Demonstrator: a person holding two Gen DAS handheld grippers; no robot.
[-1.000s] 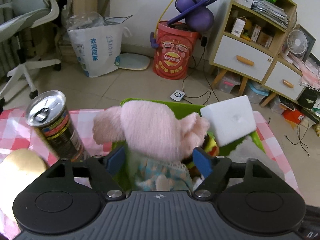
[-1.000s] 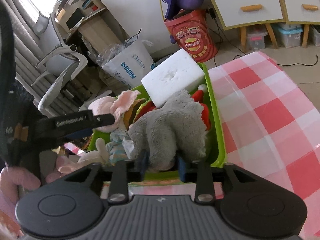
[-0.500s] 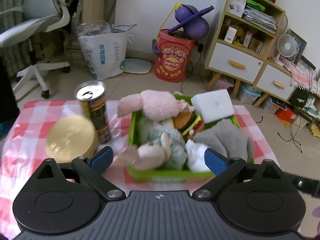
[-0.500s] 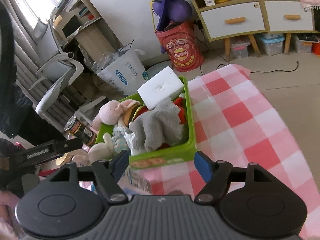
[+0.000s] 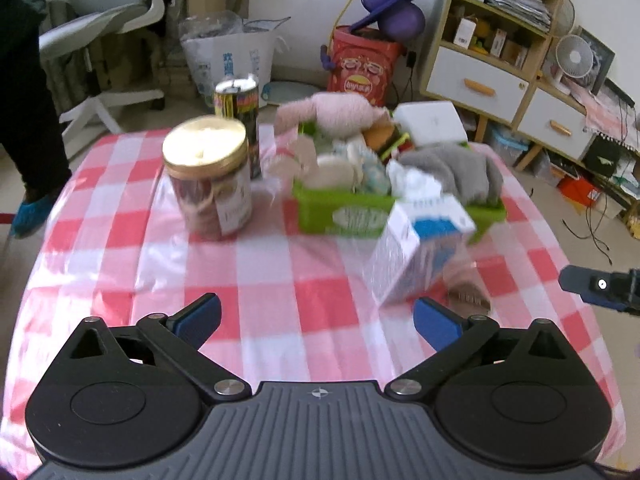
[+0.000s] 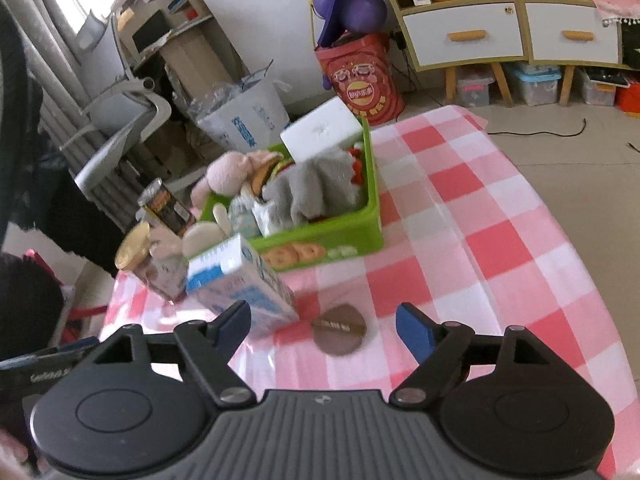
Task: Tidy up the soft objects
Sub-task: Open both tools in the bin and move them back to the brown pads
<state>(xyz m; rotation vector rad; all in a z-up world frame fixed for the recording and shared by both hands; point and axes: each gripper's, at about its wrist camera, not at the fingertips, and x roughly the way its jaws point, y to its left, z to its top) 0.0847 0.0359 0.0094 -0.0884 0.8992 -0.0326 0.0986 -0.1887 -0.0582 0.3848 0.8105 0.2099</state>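
A green bin (image 5: 352, 216) (image 6: 320, 248) stands at the far side of the checked table. It holds a pink plush (image 5: 340, 112) (image 6: 228, 168), a grey plush (image 5: 452, 168) (image 6: 316, 188), a small doll in a pale blue dress (image 5: 368, 168), a burger toy (image 5: 384, 136) and a white foam block (image 5: 432, 120) (image 6: 320, 132). My left gripper (image 5: 316, 320) is open and empty, well back from the bin. My right gripper (image 6: 324, 324) is open and empty, near the table's front.
A blue and white carton (image 5: 420, 248) (image 6: 240, 284) stands in front of the bin. A gold-lidded jar (image 5: 208, 180) (image 6: 144, 260) and a can (image 5: 240, 116) (image 6: 164, 204) stand left of it. A brown round lid (image 6: 340, 328) lies on the cloth. Past the table are a chair, bags and a cabinet.
Both grippers let go of the plush toys, opened, and pulled back from the bin toward the table's front. The pink and grey plush now rest in the bin.
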